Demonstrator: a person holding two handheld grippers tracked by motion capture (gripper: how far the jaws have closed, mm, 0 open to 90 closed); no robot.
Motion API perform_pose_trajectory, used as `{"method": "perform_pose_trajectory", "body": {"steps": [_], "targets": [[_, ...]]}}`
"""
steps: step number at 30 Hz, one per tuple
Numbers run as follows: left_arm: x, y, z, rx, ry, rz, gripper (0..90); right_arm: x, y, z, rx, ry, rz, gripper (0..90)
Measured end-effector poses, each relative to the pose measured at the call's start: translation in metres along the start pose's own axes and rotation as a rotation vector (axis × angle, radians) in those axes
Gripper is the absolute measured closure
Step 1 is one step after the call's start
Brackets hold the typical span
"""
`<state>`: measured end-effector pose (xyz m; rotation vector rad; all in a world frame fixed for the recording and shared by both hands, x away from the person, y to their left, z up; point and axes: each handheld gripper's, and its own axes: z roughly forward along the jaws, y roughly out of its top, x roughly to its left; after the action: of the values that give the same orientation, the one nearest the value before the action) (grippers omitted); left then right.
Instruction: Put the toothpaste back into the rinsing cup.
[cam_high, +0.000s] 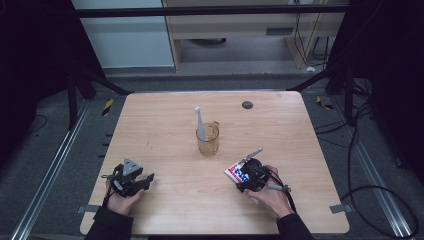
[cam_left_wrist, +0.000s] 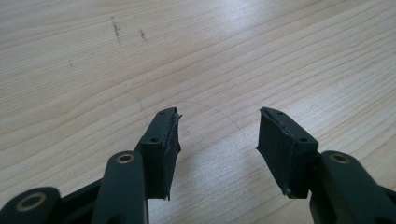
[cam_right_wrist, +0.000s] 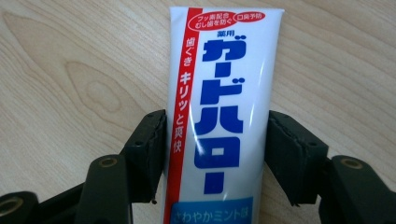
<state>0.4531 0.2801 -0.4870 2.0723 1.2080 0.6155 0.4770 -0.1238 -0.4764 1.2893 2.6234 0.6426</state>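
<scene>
pale wood grain covers the surface (cam_high: 165, 130), a light board with a small dark round disc (cam_high: 247, 105) set near its far edge. at the middle stands a clear glass mug (cam_high: 207, 140), upright, with a white toothbrush (cam_high: 199, 122) leaning inside it, head up. the mug sits well apart from both hands, beyond them toward the far side.

the right tongs (cam_right_wrist: 215, 154) are clamped on a white toothpaste tube (cam_right_wrist: 219, 116) printed with blue and red lettering; both pads press its sides, and the tube runs lengthwise between the jaws, lying on or just over the wood. in the high view the tube (cam_high: 236, 173) pokes out to the left of the right tongs (cam_high: 244, 179), near the front right of the surface and nearer to the person than the mug. nothing lies between the tube and the mug.

the left tongs (cam_left_wrist: 218, 135) stand released, jaws spread with bare wood between them and a few faint dark scuffs farther off. in the high view the left tongs (cam_high: 145, 180) rest at the front left, well apart from the tube and the mug.
</scene>
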Motion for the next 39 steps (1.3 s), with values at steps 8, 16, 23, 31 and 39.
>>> {"method": "perform_pose_trajectory", "body": {"steps": [8,16,23,31,39], "targets": [[0.000,0.000,0.001,0.005,-0.001,0.003,47.1,-0.001,0.003,0.001,0.005,0.005,0.008,40.6],[0.000,0.000,0.001,0.002,0.000,0.002,47.2,0.001,0.005,0.001,0.013,-0.008,0.006,43.2],[0.000,0.000,0.001,0.002,0.001,0.002,47.2,0.001,0.006,-0.002,0.016,-0.010,0.011,55.9],[0.000,0.000,0.001,0.002,0.001,0.001,47.3,-0.001,0.005,-0.009,0.003,0.003,0.019,67.9],[0.000,0.000,0.001,-0.001,0.000,0.000,47.3,0.001,0.005,-0.022,-0.045,0.008,0.008,70.0]]}}
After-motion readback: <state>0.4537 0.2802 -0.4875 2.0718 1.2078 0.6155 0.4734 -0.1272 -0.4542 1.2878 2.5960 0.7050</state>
